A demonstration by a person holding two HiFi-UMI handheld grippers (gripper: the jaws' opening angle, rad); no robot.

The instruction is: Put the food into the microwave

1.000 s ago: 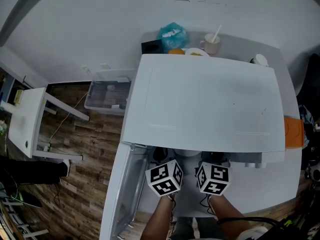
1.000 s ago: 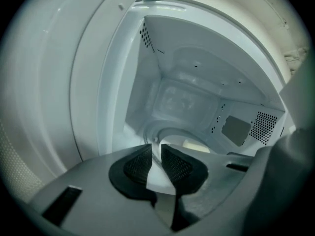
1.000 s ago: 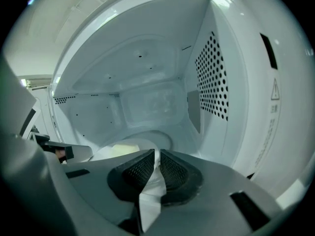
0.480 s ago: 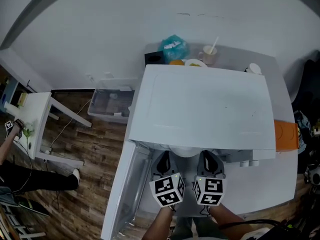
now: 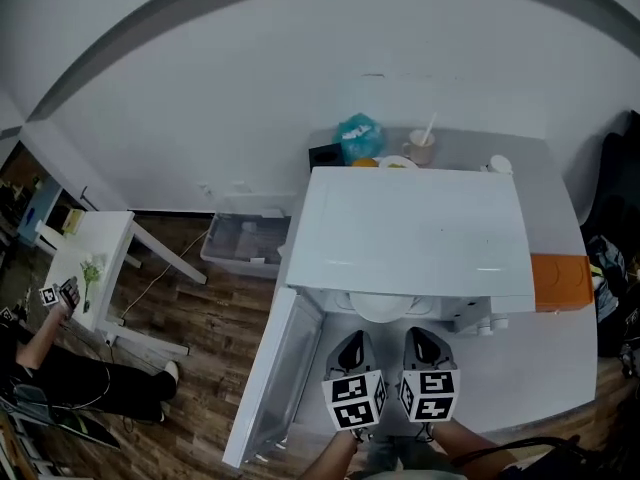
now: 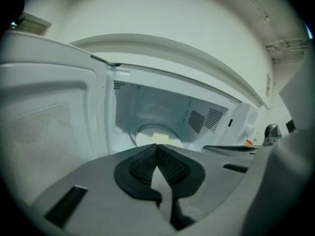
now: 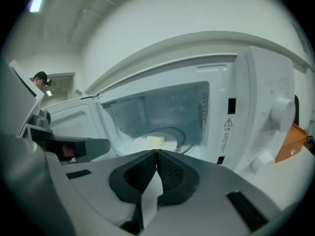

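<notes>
The white microwave (image 5: 410,228) stands on a grey table with its door (image 5: 275,378) swung open to the left. Inside, a pale yellow piece of food (image 7: 155,141) lies on a white plate (image 6: 147,132) on the turntable; the plate's edge (image 5: 380,308) shows under the microwave's top in the head view. My left gripper (image 5: 350,342) and right gripper (image 5: 425,338) hover side by side just in front of the opening, both outside it. In the left gripper view (image 6: 156,150) and the right gripper view (image 7: 156,154), each gripper's pads are pressed together with nothing between them.
The control panel with knobs (image 7: 278,109) is right of the cavity. Behind the microwave sit a blue bag (image 5: 358,136) and a cup (image 5: 420,148). An orange object (image 5: 560,280) lies to the right. On the floor are a plastic box (image 5: 245,243), a white side table (image 5: 90,268), and a person (image 5: 40,368).
Both grippers have drawn back out of the microwave toward me, empty. The plate with food stays inside. The head view has pulled back and shows more floor.
</notes>
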